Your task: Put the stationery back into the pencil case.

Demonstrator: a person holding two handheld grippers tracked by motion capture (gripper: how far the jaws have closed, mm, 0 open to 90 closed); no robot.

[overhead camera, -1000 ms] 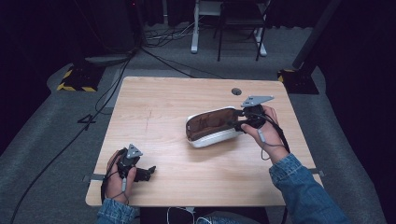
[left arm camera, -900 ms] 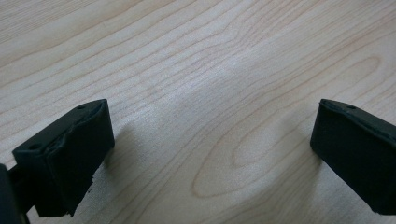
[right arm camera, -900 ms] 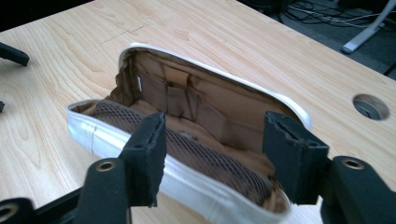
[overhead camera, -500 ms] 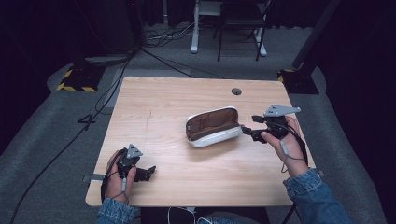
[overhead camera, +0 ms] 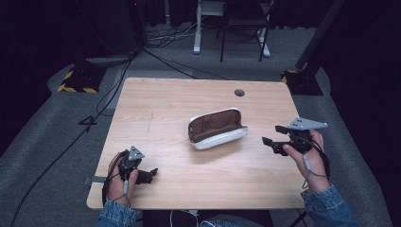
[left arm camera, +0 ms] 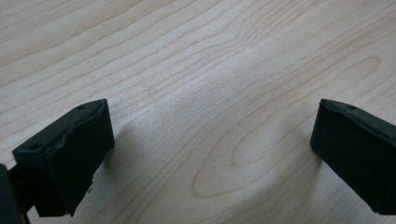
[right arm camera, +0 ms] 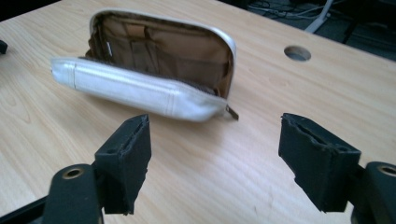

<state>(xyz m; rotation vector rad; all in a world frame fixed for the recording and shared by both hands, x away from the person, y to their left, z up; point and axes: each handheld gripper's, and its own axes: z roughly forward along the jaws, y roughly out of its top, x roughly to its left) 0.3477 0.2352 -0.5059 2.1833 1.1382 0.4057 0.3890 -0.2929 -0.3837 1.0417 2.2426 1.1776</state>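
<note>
A silver zip pouch with a brown lining lies open in the middle of the wooden table. In the right gripper view the pouch rests a short way beyond the jaws, its zip pull facing them. My right gripper is right of the pouch, apart from it; its jaws have just been opening and hold nothing. My left gripper rests near the table's front left corner, open, with bare wood between its jaws. In their own views, the left gripper and the right gripper stand wide.
A round cable hole sits in the table's far right part. Beyond the table are a chair and desk legs, floor cables and a yellow-black striped block.
My right gripper has let go of the pouch's right end and drawn away to the right, its jaws opening. The pouch stays put. The left hand has not moved.
</note>
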